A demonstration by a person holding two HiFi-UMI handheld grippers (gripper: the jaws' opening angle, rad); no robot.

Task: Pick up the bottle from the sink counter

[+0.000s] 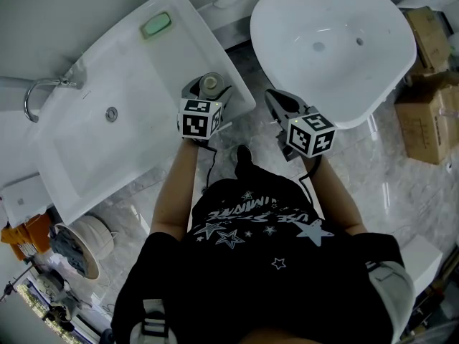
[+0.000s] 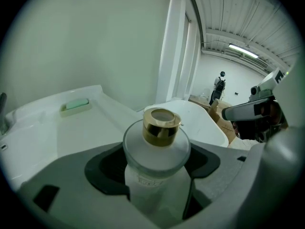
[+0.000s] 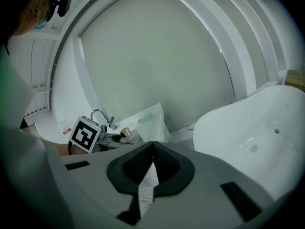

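Observation:
A frosted white bottle (image 1: 210,83) with a gold cap is clamped in my left gripper (image 1: 204,93), over the right edge of the white sink counter (image 1: 143,84). In the left gripper view the bottle (image 2: 159,142) stands upright, and the left gripper (image 2: 158,152) is shut on its body just below the shoulder. I cannot tell whether the bottle's base touches the counter. My right gripper (image 1: 275,99) hangs beside it over the floor, between counter and tub. In its own view the right gripper (image 3: 152,146) is shut with nothing held.
On the counter's far side lies a green soap bar (image 1: 155,25), and a chrome faucet (image 1: 44,90) stands left of the basin drain (image 1: 111,114). A white bathtub (image 1: 337,41) fills the upper right, with cardboard boxes (image 1: 429,113) beyond it. A person (image 2: 219,86) stands far off.

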